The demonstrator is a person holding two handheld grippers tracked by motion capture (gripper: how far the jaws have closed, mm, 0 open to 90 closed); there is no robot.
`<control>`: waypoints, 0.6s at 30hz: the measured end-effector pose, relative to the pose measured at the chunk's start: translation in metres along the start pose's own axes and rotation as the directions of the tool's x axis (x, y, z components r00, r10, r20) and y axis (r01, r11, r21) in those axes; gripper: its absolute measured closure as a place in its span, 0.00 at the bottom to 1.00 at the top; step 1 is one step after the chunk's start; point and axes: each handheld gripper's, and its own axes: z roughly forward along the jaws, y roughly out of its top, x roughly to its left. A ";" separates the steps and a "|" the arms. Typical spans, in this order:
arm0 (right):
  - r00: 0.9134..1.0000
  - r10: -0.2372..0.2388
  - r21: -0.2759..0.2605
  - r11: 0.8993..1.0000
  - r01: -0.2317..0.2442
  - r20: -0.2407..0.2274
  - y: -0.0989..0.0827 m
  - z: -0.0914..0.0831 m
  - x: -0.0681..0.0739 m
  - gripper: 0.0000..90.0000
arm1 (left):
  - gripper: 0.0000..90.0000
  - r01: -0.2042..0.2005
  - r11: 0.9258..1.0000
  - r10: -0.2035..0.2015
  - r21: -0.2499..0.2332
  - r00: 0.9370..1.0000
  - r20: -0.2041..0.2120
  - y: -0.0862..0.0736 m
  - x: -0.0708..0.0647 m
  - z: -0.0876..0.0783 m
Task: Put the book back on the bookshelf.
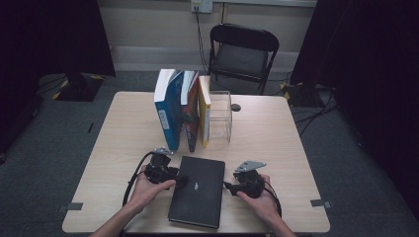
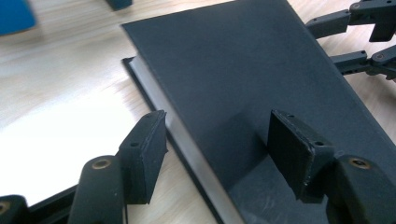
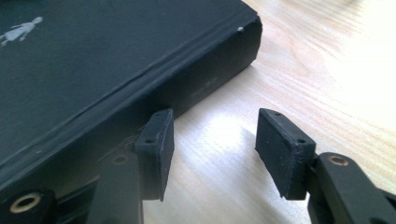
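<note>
The black book (image 1: 196,191) lay flat on the table (image 1: 123,128), in front of the upright books (image 1: 183,108). The left gripper (image 2: 212,149) straddled its page edge, half open; the right gripper (image 3: 212,149) gaped empty beside its spine. Shelving remained undone.

Wooden table (image 1: 123,128) carries black book (image 1: 197,197), upright books (image 1: 182,106).

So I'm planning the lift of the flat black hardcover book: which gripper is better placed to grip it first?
Probably the left gripper: its open jaws straddle the page edge of the flat black hardcover book, one over the cover. The right gripper stands open beside the spine, over the light wooden table, so it must shift first.
</note>
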 end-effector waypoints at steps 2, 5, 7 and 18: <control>1.000 -0.001 -0.002 1.000 0.001 -0.005 -0.001 -0.001 0.001 0.49 | 0.39 0.034 0.999 -0.034 0.003 0.999 0.025 0.000 0.000 0.004; 1.000 -0.005 -0.006 1.000 0.005 -0.001 -0.001 -0.003 0.002 0.46 | 0.39 0.070 0.998 -0.070 -0.003 0.997 0.027 0.002 0.000 0.008; 1.000 0.003 -0.014 1.000 -0.003 -0.009 -0.001 -0.004 0.002 0.44 | 0.37 0.072 0.997 -0.072 -0.001 0.997 0.039 0.002 0.002 0.009; 1.000 0.004 -0.016 1.000 -0.004 -0.020 -0.001 -0.005 0.001 0.42 | 0.32 0.089 0.996 -0.088 -0.010 0.995 0.050 -0.002 0.001 0.012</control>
